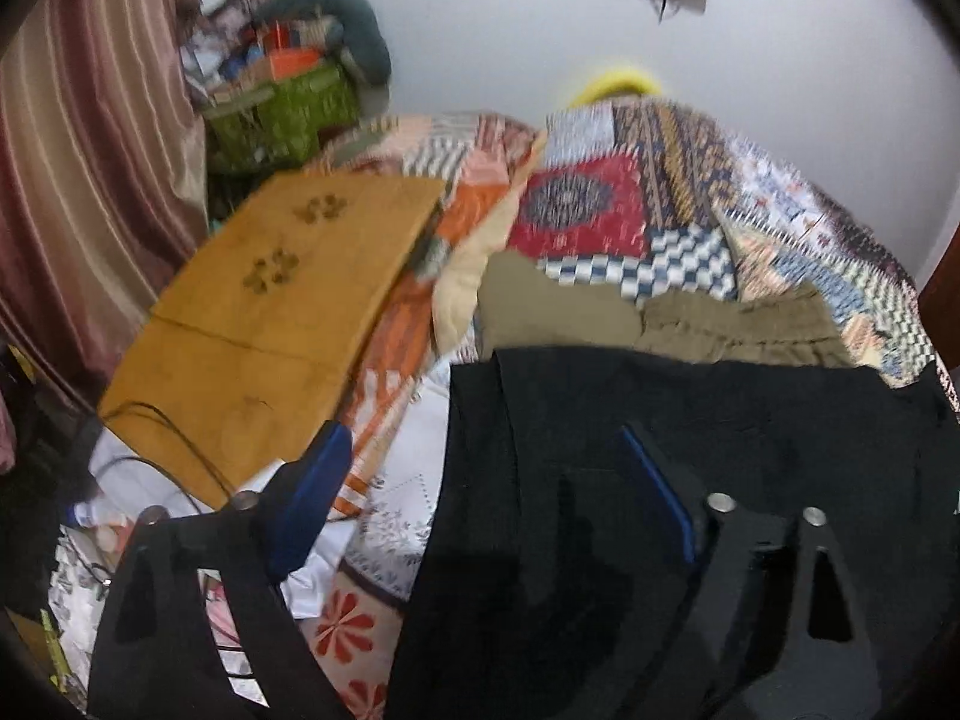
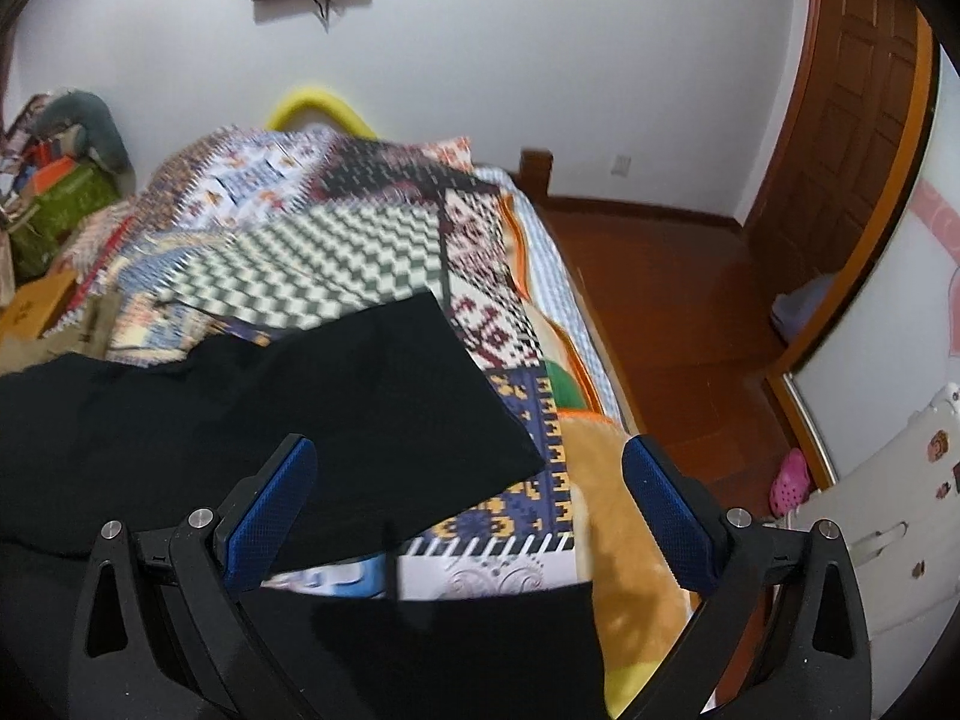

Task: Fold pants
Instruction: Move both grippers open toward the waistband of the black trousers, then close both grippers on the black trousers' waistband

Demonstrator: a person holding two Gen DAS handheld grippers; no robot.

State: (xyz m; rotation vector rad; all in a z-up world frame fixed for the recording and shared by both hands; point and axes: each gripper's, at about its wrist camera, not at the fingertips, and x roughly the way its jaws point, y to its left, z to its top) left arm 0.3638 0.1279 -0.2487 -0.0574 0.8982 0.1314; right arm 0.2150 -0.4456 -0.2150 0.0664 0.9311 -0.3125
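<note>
Clearly both the left gripper and the right gripper are spread wide above the black pants. Blur hides the folds, and the frame cuts off the near edge of the pants on the bed.

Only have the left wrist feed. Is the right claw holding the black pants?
Observer: No. The right claw is open with nothing between its pads. It is aimed at the black pants.
Operator: Where does the leg end?
Observer: The hem lies on the patchwork quilt.
Operator: What's right of the bed?
Observer: Wooden floor, with a pink shoe near the wall.
</note>
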